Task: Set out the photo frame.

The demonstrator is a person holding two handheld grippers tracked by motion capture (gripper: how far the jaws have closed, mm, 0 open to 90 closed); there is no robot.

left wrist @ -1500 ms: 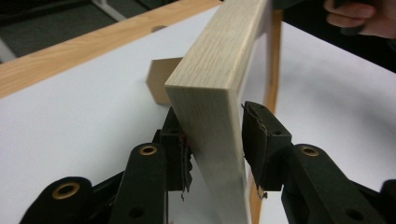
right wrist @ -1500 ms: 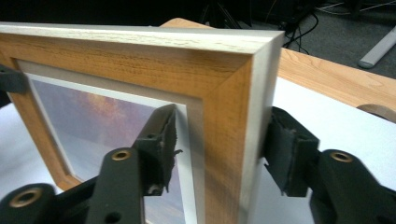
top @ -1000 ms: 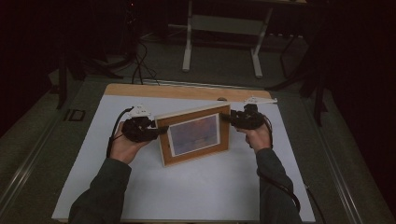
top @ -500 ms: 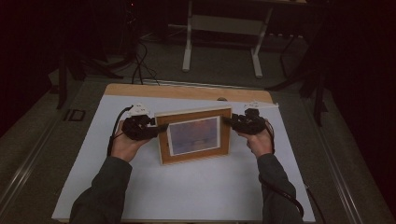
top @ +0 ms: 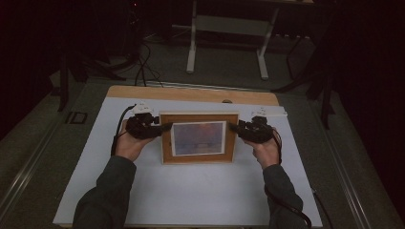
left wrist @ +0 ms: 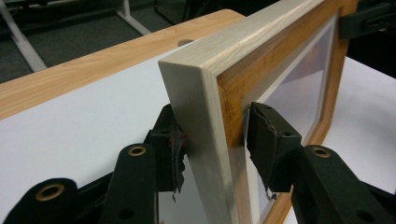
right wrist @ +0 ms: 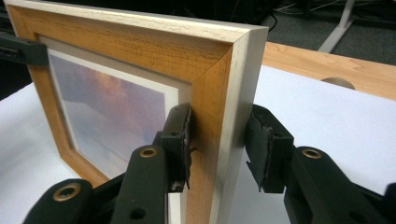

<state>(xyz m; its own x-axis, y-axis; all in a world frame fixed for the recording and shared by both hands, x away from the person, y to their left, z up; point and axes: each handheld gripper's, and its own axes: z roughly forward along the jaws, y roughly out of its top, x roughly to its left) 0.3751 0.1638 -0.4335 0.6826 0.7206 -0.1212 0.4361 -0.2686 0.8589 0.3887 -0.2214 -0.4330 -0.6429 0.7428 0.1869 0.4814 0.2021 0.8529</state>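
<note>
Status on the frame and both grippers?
Left gripper jaws just opening, right gripper jaws just closing; both straddle picture frame, unclamped. Frame upright on mat. Nothing obstructing.

Wooden picture frame (top: 199,138) stands upright mid-table (sunset print facing the person).

— Where does the high view sit?
— Above the person's side of the worktop (top: 191,200), facing forward and down, far enough back to take in the whole top and the floor behind it.
— And the two gripper views?
— Each rides low on its own gripper, looking along the jaws, very near one side edge of the frame (left wrist: 219,93).
— What do they share?
— All three see the frame and the worktop; each gripper view catches the other gripper's jaw at the frame's far edge.
</note>
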